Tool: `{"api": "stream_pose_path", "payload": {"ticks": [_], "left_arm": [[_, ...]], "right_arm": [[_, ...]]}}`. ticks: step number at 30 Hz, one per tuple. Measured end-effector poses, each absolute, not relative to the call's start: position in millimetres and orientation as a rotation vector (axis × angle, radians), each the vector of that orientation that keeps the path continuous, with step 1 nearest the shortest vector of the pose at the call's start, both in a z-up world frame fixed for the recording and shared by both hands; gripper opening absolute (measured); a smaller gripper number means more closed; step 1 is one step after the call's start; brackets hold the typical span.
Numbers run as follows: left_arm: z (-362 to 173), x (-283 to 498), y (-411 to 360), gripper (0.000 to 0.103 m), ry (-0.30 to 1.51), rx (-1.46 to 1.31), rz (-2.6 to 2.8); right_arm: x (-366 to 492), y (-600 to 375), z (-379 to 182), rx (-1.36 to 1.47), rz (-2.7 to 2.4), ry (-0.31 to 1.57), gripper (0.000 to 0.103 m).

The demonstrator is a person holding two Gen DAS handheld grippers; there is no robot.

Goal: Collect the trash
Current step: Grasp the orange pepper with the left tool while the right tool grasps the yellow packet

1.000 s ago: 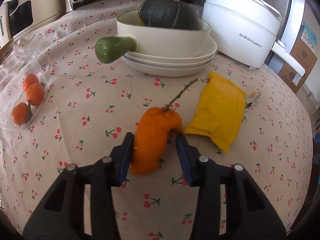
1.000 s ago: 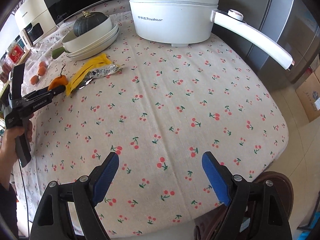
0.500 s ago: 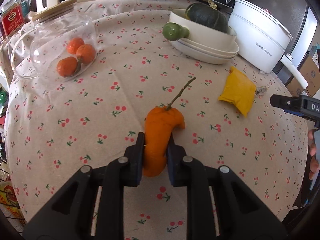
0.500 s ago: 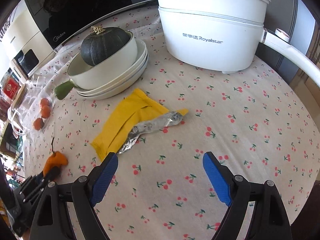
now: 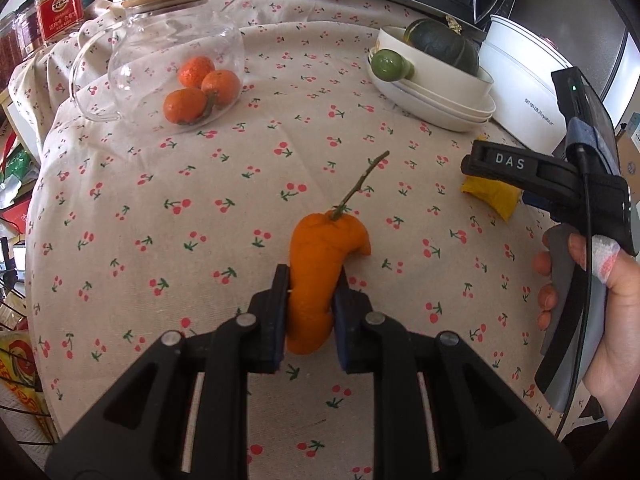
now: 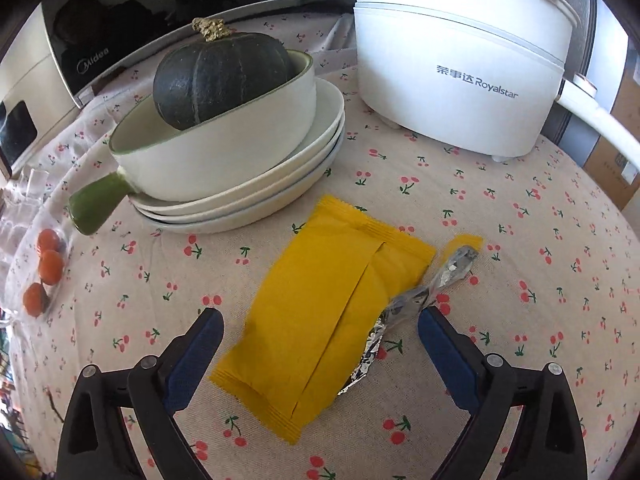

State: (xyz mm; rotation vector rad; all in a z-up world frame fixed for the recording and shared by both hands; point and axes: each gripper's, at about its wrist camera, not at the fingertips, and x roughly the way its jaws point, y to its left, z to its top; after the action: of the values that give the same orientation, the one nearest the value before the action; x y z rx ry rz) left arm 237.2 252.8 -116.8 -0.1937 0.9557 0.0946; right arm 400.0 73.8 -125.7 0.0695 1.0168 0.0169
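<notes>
Tilting downward — left gripper clamping peel

— Room around the yellow packet?
— Open cloth on the near and right sides. Hemmed in on the far side by the stacked plates with the pan and squash, and far right by the white cooker.
— And by the orange peel?
— Bare cloth to the left and far side. Glass jar lying far left; right hand with its tool close on the right.
</notes>
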Motion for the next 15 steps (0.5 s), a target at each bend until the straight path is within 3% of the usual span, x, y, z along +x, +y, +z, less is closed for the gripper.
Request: {"api": "stream_pose_path", "payload": {"ticks": [3, 9, 11, 15], "left_arm": [[-116, 235, 252, 0.021, 0.957, -0.189, 0.101], [-114, 229, 243, 0.021, 0.979, -0.181, 0.119], [-113, 227, 236, 0.021, 0.987, -0.169, 0.122], [-108, 219, 219, 0.021, 1.002, -0.144, 0.115]], "right_arm": [[399, 83, -129, -0.012, -0.003, 1.012, 0.097], [387, 65, -120, -0.046, 0.094, 1.013, 0.058], [379, 57, -113, -0.068, 0.14, 1.015, 0.036], [358, 35, -105, -0.119, 0.178, 1.02, 0.024]]}}
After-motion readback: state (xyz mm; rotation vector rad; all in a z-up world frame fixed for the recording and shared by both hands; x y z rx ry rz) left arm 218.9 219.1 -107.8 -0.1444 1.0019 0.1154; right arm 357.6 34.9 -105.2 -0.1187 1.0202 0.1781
